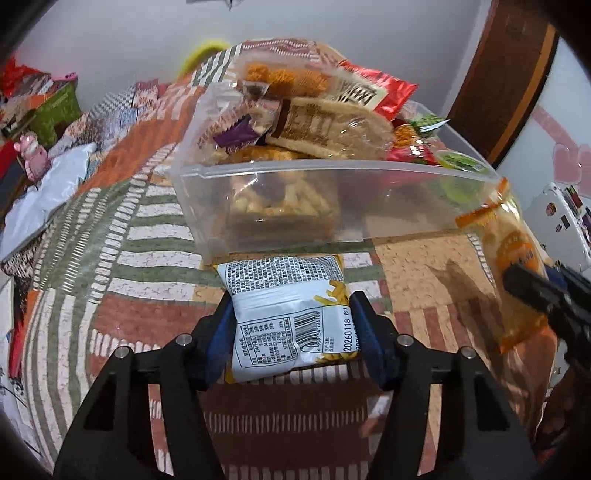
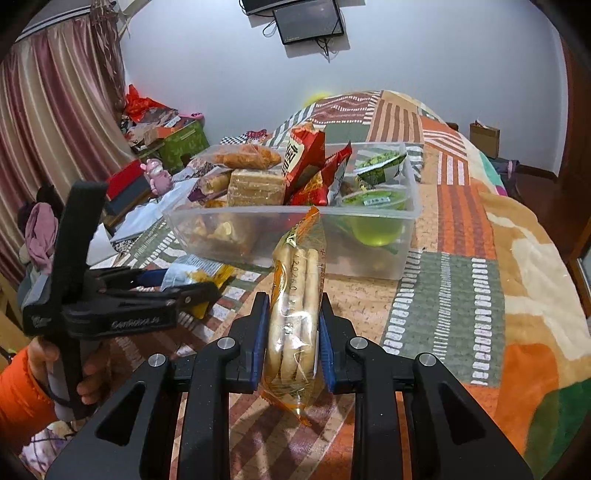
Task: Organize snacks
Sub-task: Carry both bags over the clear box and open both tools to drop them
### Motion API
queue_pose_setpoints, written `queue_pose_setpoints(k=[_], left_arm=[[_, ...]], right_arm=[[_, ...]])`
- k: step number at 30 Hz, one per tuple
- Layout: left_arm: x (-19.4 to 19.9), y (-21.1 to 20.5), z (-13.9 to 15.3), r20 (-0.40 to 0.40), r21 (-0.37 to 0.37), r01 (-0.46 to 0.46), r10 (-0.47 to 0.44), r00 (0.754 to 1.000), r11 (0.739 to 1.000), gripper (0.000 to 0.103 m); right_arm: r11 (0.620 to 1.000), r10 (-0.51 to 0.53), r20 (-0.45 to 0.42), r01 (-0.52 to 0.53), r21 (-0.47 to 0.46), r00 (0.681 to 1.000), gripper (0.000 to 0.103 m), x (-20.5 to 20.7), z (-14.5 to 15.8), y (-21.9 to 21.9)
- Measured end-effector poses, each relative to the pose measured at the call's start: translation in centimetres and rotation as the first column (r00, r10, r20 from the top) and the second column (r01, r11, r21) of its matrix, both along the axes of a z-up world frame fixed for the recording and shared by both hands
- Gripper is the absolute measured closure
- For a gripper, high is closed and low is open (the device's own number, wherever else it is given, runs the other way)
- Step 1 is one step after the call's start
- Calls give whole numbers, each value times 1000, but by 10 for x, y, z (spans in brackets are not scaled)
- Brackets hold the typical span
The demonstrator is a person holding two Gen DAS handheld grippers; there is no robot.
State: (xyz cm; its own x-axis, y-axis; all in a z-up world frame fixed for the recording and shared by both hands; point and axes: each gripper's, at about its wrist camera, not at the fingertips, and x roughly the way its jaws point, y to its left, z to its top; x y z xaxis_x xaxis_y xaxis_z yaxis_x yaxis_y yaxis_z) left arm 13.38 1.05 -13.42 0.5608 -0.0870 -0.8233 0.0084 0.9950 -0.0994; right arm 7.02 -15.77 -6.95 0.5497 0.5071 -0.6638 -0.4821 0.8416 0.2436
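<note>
It was a home bedroom. A bed (image 2: 461,229) spread with a patchwork blanket in orange, green and cream filled most of the room. Striped pink and beige curtains (image 2: 48,122) hung at one side, a dark flat screen (image 2: 308,20) was mounted on the pale wall, and a small pink plush toy (image 2: 157,175) sat among cluttered boxes.

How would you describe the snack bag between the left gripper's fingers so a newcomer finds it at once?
Start at the clear plastic bin of snacks on the patchwork bedspread. On the bedspread just in front of its near wall lies a white chip packet, between the left gripper fingers. Only it shows a barcode, printed date and yellow fries.
</note>
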Motion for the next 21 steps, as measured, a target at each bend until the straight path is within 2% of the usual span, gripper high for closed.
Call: queue_pose_setpoints(k=[4, 14, 21], left_arm=[[-15, -7, 14, 66, 41, 4, -6, 998, 999, 43], [-20, -19, 62, 172, 0, 36, -35, 984, 999, 43], [-5, -36, 95, 244, 7, 71, -71, 967, 997, 43]], right_arm=[[1000, -2, 22, 1, 14, 1000, 81, 1, 8, -1], [999, -25, 97, 23, 24, 995, 81, 14, 33, 0], [998, -50, 150, 44, 43, 987, 81, 25, 51, 0]])
